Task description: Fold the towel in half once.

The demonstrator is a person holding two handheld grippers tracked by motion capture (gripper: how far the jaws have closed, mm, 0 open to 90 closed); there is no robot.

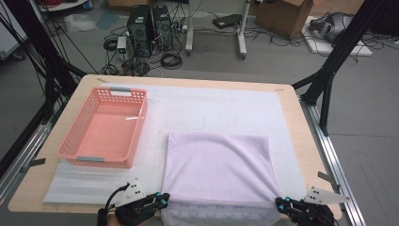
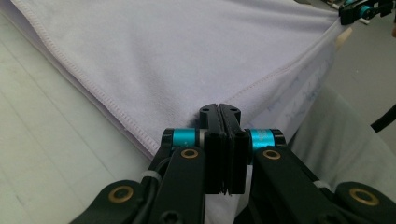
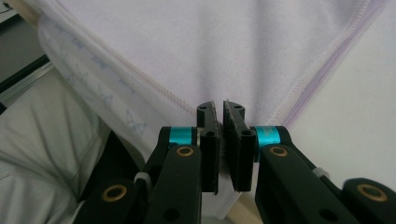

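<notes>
Gripping the lilac towel [image 1: 219, 167]'s near corners, left gripper [image 1: 162, 201] and right gripper [image 1: 280, 203] jaws clenched

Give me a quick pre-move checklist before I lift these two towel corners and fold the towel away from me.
1. Left gripper shut on the near left corner of the towel: ok, cloth is pinched between its fingers.
2. Right gripper shut on the near right corner: ok, cloth shows in the thin gap between the fingers.
3. Each grip holds both layers of the corner: cannot tell.
4. Towel lies flat and smooth for folding: ok, with a slight pull crease toward each held corner.
5. Pink basket clear of the towel: ok, it sits apart at the left on the white mat.
6. Bare mat beyond the towel's far edge for the fold: ok.
</notes>
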